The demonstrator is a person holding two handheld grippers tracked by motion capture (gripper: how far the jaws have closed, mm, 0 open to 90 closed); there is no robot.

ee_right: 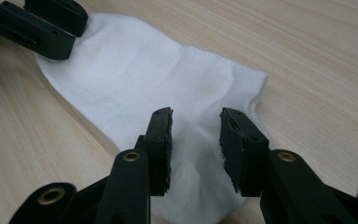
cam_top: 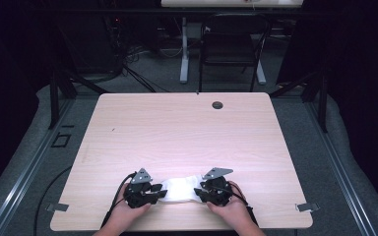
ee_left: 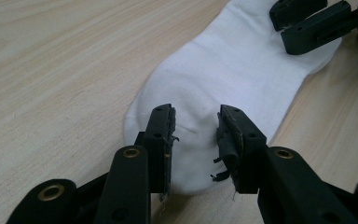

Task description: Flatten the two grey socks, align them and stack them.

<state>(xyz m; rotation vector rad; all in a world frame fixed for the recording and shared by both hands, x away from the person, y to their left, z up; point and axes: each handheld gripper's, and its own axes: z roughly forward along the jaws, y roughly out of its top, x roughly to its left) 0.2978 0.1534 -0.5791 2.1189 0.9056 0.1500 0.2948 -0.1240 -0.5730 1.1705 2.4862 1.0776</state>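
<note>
- White sock (cam_top: pixel 179 189) lies flat near the table's front edge, stretched sideways between the two grippers, well apart from the grommet hole.
- Its fabric is plain white knit, smooth over the middle. The left gripper view shows a rounded end with slight creases (ee_left: pixel 186 140); the right gripper view shows a straighter edge with soft folds (ee_right: pixel 200 154).
- Left gripper (ee_left: pixel 196 135) stands over the rounded end, jaws spread apart with sock between them; the worn pads (ee_left: pixel 226 140) are not pinching the cloth.
- Right gripper (ee_right: pixel 195 135) stands over the opposite end, jaws likewise spread, sock beneath the gap, nothing pinched.
- Light wooden table (cam_top: pixel 177 128) is bare around the sock, with a dark grommet hole (cam_top: pixel 217 104) near its far edge.
- A black chair (cam_top: pixel 231 44) stands on the floor beyond the table.
</note>
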